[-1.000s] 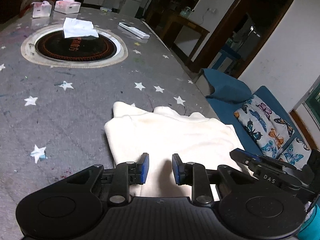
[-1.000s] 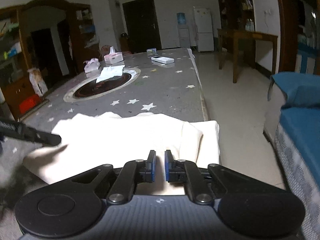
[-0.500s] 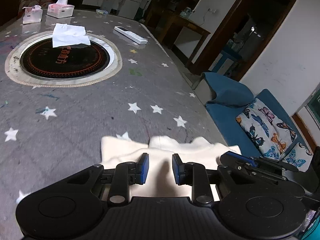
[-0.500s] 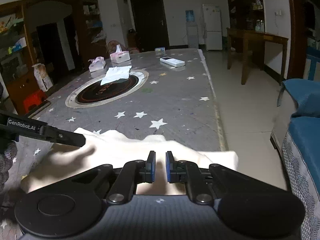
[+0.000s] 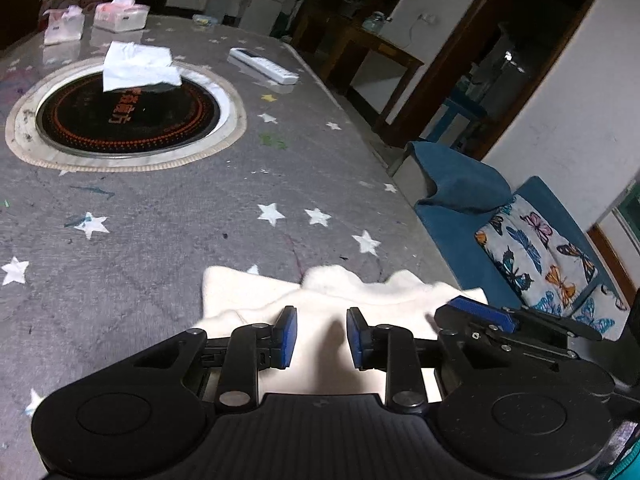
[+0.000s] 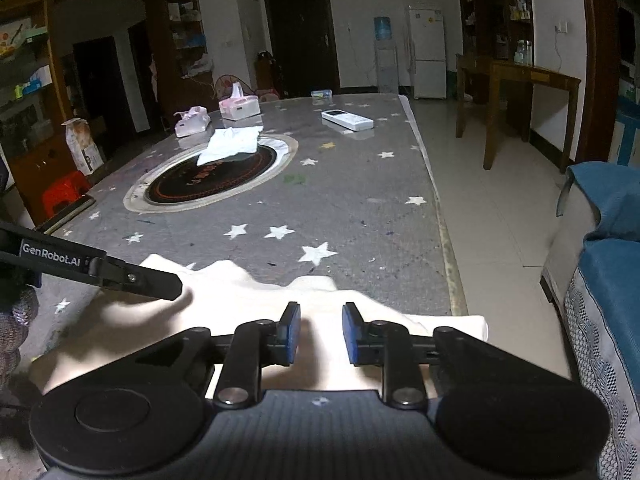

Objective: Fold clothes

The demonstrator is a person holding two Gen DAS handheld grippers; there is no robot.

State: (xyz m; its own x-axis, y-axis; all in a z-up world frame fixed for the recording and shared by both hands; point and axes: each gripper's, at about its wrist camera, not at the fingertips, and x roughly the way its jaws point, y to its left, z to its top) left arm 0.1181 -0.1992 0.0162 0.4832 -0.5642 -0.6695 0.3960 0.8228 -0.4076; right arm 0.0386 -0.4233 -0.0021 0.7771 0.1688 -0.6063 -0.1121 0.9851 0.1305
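From the left wrist view we count one cream garment (image 5: 340,304) lying at the near edge of the grey star-print table (image 5: 160,216), one round hotplate (image 5: 124,116) with one white cloth (image 5: 136,66) on it, one remote (image 5: 264,66), and two tissue boxes (image 5: 120,16). Our left gripper (image 5: 318,336) sits with jaws moderately apart, over the garment, nothing between the pads. We also see the right gripper (image 5: 484,312) just to the right, over the cloth's right edge.

From the right wrist view we see the same single garment (image 6: 256,292), one hotplate (image 6: 212,176), one remote (image 6: 347,119), two tissue boxes (image 6: 239,106). Our right gripper (image 6: 318,332) is moderately open over the garment, gripping nothing. One finger of the left gripper (image 6: 132,278) pokes in from the left, above the fabric; whether it touches, we can't tell.
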